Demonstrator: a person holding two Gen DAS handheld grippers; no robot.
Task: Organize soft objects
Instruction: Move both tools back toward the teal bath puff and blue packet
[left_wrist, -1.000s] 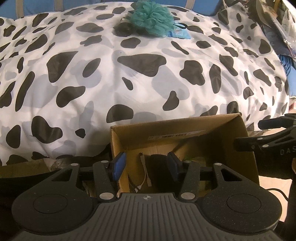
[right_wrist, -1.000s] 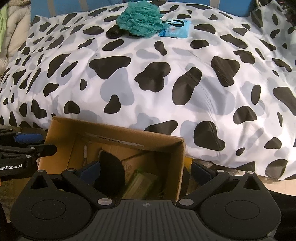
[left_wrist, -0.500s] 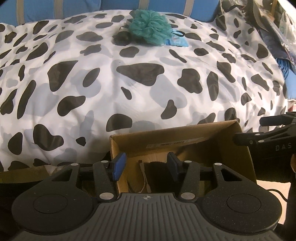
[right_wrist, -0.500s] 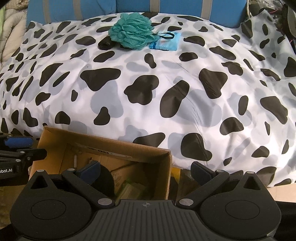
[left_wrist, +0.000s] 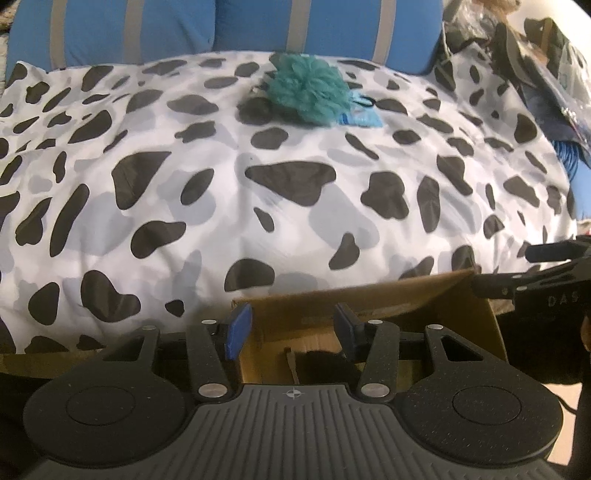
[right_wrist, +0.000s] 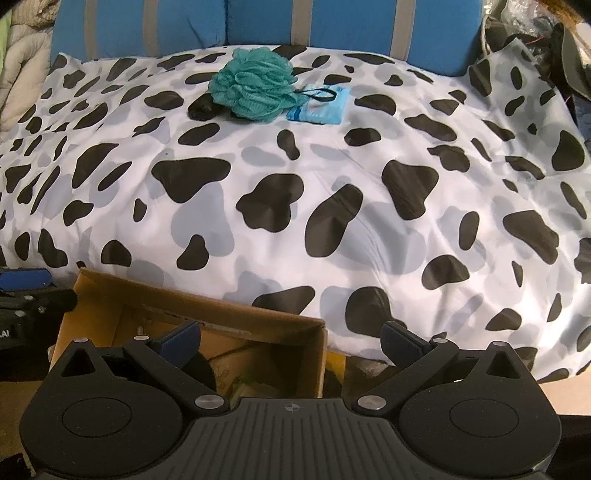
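Both views have lifted since a second ago, revealing blue cushions (left_wrist: 140, 33). Left view: left gripper (left_wrist: 291, 326) spread above one cardboard box (left_wrist: 369, 299); one teal bath pouf (left_wrist: 308, 92) sits far across the cow-print bed (left_wrist: 184, 206). Right view: right gripper (right_wrist: 291, 341) spread, empty; one pouf (right_wrist: 253, 90), one blue packet (right_wrist: 321, 107), one dark item (right_wrist: 202, 107).

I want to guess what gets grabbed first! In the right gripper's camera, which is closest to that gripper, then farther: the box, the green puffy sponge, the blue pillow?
1. Cardboard box: right under the right gripper, toward its left finger.
2. Green puffy sponge: far across the spotted blanket, upper left.
3. Blue pillow: behind the sponge, along the top edge.
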